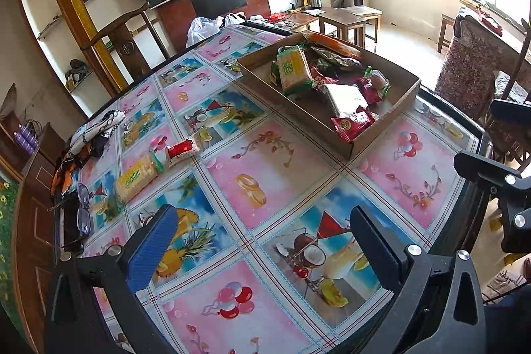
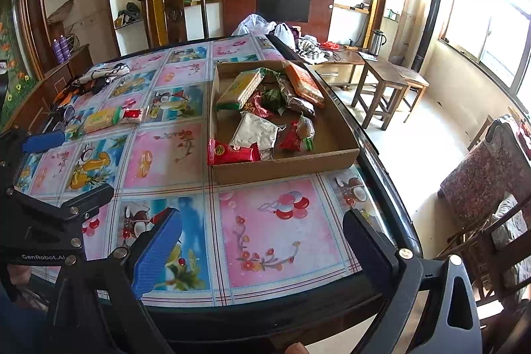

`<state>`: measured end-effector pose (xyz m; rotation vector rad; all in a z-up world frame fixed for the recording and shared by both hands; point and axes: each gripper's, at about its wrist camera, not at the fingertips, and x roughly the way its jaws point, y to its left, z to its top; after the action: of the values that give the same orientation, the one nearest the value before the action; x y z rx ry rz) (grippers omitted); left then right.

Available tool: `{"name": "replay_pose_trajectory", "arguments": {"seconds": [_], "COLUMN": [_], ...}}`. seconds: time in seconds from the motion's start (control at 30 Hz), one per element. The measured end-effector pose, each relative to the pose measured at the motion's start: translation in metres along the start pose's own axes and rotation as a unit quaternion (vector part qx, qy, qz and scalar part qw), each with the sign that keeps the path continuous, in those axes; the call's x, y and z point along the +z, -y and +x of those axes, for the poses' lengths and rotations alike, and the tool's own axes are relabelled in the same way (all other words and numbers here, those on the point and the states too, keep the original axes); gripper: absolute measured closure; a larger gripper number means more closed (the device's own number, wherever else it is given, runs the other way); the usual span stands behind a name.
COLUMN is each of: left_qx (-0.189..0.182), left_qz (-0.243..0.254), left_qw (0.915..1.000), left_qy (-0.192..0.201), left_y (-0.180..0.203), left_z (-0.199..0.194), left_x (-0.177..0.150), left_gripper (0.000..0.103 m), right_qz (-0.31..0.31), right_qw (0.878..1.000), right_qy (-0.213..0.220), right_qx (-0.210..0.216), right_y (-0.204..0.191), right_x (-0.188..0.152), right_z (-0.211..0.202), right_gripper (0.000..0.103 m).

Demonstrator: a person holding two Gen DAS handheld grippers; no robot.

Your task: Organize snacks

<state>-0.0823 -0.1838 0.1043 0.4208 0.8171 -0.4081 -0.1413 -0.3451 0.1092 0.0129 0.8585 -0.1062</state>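
Tabletop cardboard tray [image 2: 285,166] holds mixed snack packets [image 2: 265,108].

Patterned table [image 2: 275,238] w/ cardboard tray [image 2: 285,166], two snack packs [image 2: 99,120], glasses [image 1: 83,204], maybe cloth [image 1: 99,130].

bright daylight | windows [image 2: 491,32] blown out | glare on table [image 1: 298,155] | fisheye-warped edges

Both handheld tools are built alike: matte black angular frames with triangular cut-outs and round silver screw heads. The left gripper [image 1: 264,249] and the right gripper [image 2: 262,249] each carry one blue ribbed pad and one dark-faced pad. White "GenRobot.AI" lettering marks one black frame. A dark blue sleeve [image 2: 20,325] shows.
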Motion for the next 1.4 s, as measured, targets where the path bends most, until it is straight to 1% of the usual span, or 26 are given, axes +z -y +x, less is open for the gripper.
{"name": "replay_pose_trajectory", "arguments": {"seconds": [0.37,1.03,1.4], "left_qx": [-0.001,0.003,0.005], "left_qz": [-0.011,-0.013,-0.012], "left_qw": [0.9998,0.9995,0.9995], "left_qy": [-0.019,-0.028,-0.028], "left_y": [0.0,-0.004,-0.005], "left_z": [0.004,0.0,0.0], "left_x": [-0.012,-0.026,-0.028], "left_gripper": [0.0,0.0,0.0], "right_qz": [-0.009,-0.007,-0.011], "right_qw": [1.0,1.0,1.0], "right_qy": [-0.009,-0.014,-0.013], "right_qx": [0.007,0.017,0.018], "right_y": [-0.006,-0.014,-0.02], "right_x": [-0.003,-0.012,-0.013], "right_z": [0.005,0.005,0.008], "right_gripper": [0.004,0.004,0.004]}}
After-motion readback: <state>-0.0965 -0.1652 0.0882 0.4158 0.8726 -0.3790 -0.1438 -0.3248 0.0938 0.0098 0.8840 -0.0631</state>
